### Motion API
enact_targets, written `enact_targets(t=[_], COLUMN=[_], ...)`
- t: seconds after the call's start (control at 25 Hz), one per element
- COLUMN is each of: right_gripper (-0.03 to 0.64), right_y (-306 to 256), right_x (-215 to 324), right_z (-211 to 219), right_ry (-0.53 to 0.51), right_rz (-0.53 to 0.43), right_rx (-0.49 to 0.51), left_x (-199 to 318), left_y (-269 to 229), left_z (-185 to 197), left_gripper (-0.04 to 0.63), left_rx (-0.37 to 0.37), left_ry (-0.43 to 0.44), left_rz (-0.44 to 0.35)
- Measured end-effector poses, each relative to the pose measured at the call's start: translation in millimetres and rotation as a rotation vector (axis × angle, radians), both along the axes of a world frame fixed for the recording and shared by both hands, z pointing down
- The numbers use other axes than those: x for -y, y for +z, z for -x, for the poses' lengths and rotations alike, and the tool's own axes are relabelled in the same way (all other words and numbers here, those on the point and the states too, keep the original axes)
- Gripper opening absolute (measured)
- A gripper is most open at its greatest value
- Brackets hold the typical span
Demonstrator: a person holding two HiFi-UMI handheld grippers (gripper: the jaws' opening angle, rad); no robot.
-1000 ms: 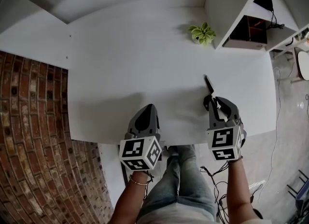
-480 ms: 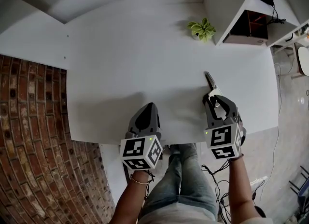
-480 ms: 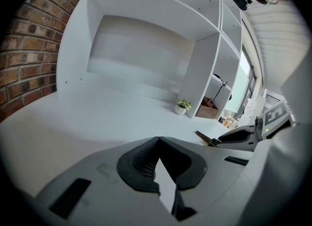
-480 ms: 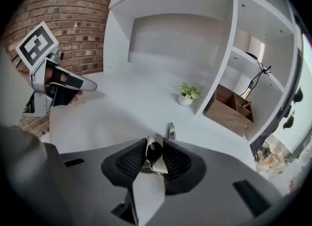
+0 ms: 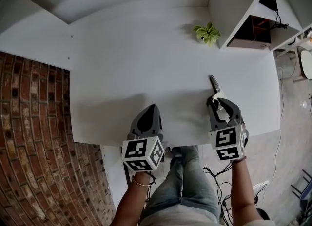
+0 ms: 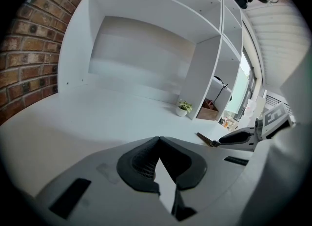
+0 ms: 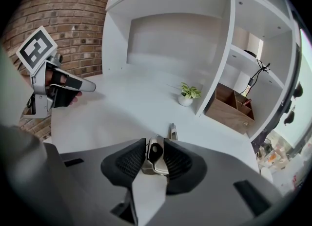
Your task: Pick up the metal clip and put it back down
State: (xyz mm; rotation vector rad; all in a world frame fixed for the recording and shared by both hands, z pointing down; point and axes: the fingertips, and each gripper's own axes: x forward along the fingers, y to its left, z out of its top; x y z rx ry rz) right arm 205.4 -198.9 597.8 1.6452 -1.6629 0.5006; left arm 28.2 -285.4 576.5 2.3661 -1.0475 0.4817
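Note:
The metal clip (image 5: pixel 214 85) is a long slim silvery piece, held by its near end in my right gripper (image 5: pixel 217 99), which is shut on it above the white table (image 5: pixel 146 59). In the right gripper view the clip's handle (image 7: pixel 154 156) sits pinched between the dark ribbed pads (image 7: pixel 126 165), and its tip (image 7: pixel 172 132) points away toward the plant. My left gripper (image 5: pixel 148 118) hangs over the table's near edge at the left, shut with nothing in it; its pads (image 6: pixel 141 164) meet at the tips.
A small potted plant (image 5: pixel 206 33) stands at the back right of the table. Beside it rises a white shelf unit (image 5: pixel 234 6) holding a wooden box (image 7: pixel 232 107). A brick wall (image 5: pixel 29 137) runs along the left.
The right gripper has closed on the clip's near end and holds it; the clip has shifted slightly right and nearer. The left gripper has stayed put.

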Motion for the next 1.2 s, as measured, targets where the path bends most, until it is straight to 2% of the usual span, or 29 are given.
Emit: enact_targets(t=[0.52,0.72,0.96,1.2], right_gripper=[0.106,0.075,0.058,0.002], right_y=[-61,-106,-162,-214], right_x=[-4,-12,-24,-44], right_z=[1,-9,-18,-31], right_ry=[0.082,0.159,0.205,0.284], right_rz=[-0.102,-0.187,-0.293,-0.444], right_rx=[0.090,0.132,0.142,0.197], left_x=[8,10,11,-1], left_y=[-48,-86,-139,-182], left_z=[6,1,-12,-23], left_gripper=[0.005,0.005,0.005,0.005], left_rx=[-0.046,-0.083,-0.132,-0.187], left_ry=[-0.009,-0.004,0.016,0.056], left_rz=[-0.064,-0.113,-0.191,-0.246])
